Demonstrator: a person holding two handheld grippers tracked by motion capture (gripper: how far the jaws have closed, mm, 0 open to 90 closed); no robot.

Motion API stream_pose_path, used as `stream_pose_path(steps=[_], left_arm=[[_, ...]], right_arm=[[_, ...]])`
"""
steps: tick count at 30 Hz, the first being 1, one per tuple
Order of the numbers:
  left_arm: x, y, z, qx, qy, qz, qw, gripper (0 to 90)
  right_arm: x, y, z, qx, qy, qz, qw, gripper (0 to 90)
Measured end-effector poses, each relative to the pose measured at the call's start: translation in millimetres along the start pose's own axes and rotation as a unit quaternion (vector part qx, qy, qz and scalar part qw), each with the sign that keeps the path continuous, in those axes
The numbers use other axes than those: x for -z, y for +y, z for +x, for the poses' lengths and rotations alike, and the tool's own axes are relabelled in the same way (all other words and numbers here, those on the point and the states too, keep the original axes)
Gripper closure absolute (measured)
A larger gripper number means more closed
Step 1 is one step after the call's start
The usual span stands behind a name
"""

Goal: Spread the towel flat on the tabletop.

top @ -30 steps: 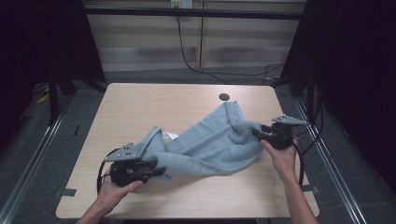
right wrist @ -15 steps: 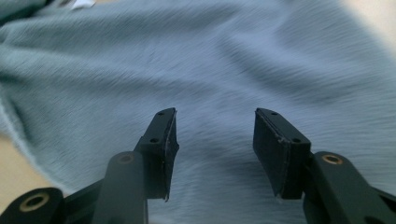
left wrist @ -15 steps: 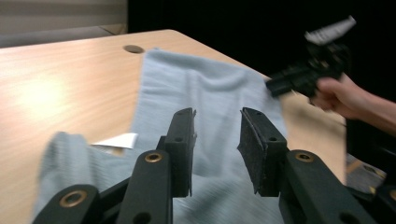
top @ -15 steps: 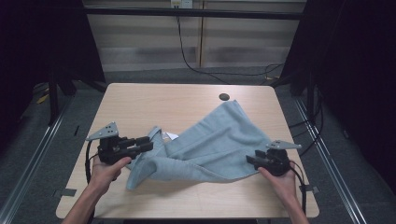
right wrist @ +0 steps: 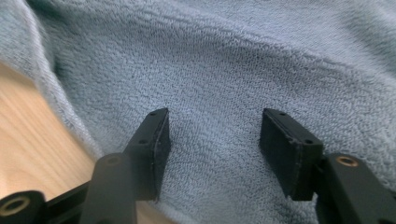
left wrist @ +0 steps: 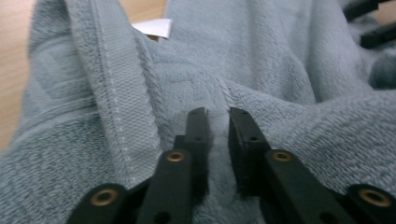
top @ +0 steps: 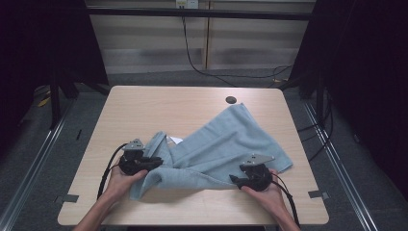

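Observation:
A crumpled pale blue towel [top: 226,142] lies across the wooden table [top: 144,110]. At the towel's left edge, my left gripper [top: 156,162] has just been closing its jaws. In the left gripper view they pinch a raised fold of towel [left wrist: 140,116] between the fingertips of the left gripper [left wrist: 218,114]. My right gripper [top: 234,179] rests at the towel's near right edge. Its jaws have just been opening and stand wide apart over flat towel [right wrist: 243,60], the right gripper [right wrist: 215,126] pressing on nothing.
A white tag or slip [top: 175,140] peeks out beside the towel's left fold, also seen as a white slip [left wrist: 152,27]. A dark round hole [top: 231,100] sits near the table's far edge. Bare wood lies at the far left and along the front edge.
Both hands have come down toward the front of the table. The left gripper moved right onto the towel's edge and closed on a fold. The towel has spread lower and flatter.

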State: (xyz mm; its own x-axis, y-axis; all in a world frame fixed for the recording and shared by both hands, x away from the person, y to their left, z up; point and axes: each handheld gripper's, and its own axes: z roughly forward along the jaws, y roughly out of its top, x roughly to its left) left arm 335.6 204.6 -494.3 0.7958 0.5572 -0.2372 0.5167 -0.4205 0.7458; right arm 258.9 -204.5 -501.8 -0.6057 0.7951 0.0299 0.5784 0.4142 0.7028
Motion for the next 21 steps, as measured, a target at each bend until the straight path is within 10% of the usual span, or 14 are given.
stream_pose_path(steps=[7, 15, 21], left_arm=[[16.2, -18.5, -25.6, -0.016, -0.032, 0.025, 0.9991, 85.6], [32.1, -26.9, -49.4, -0.009, -0.104, -0.004, 0.9946, 87.3], [32.4, -19.4, -54.6, -0.024, -0.112, -0.012, 0.9934, 83.0]], right_arm=[[-1.6, 5.3, -14.2, -0.016, -0.021, 0.002, 0.9997, 82.0], [-26.3, 37.7, -47.0, -0.048, -0.047, -0.007, 0.9977, 83.9], [-37.0, 62.5, -63.7, -0.055, -0.06, -0.03, 0.9962, 80.0]])
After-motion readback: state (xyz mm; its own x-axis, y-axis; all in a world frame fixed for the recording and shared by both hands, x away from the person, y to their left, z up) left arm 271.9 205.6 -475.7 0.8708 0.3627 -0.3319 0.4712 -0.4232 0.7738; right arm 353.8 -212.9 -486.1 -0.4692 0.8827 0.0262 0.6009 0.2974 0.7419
